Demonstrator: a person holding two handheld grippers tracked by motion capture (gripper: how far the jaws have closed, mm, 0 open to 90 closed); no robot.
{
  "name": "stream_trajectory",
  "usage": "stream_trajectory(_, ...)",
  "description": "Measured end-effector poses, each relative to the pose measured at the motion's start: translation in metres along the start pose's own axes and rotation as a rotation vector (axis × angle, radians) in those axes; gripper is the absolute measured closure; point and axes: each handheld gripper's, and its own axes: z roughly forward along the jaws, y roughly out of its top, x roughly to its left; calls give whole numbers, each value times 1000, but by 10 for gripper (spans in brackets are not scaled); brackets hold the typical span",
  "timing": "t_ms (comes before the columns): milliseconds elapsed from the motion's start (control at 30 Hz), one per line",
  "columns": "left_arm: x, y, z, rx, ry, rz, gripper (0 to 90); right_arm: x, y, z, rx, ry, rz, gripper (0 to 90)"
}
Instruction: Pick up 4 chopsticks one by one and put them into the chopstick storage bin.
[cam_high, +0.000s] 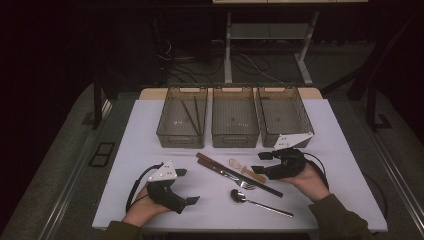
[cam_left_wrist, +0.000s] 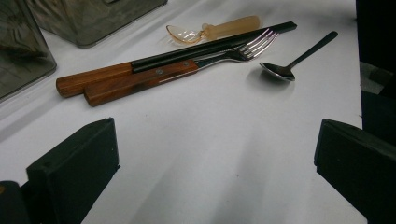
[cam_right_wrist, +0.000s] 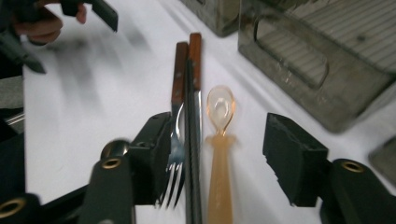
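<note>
**A:** What's on my screen, big things first: the white table (cam_high: 150, 130), three mesh bins (cam_high: 235, 122) along its far edge, and the cutlery lying loose in front of them. Chopsticks (cam_high: 192, 115) already sit in the left bin.

**B:** And your right gripper (cam_right_wrist: 219, 154)?

**A:** I've got it low over the pile, jaws partly open and gripping nothing. The amber plastic spoon (cam_right_wrist: 220, 140) lies between them, with the fork (cam_right_wrist: 175, 154) and the black chopstick (cam_right_wrist: 190, 154) close by my left-hand jaw.

**B:** So you're at the grasp.

**A:** I'd say so. Next I must shift off the fork and chopstick so I close on the spoon alone. My left gripper (cam_high: 184, 187) waits wide open, empty, near the metal spoon (cam_high: 239, 195).
</note>
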Motion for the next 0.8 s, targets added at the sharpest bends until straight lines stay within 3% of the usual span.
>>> stream_trajectory(400,-1,0,1,9,0,4,0,5,-39,-21,22,-2,6,609)
stream_trajectory(567,-1,0,1,7,1,2,0,4,-47,-25,24,-2,10,676)
stream_trajectory(800,-1,0,1,8,-1,5,0,3,-50,-17,75,-4,-8,743)
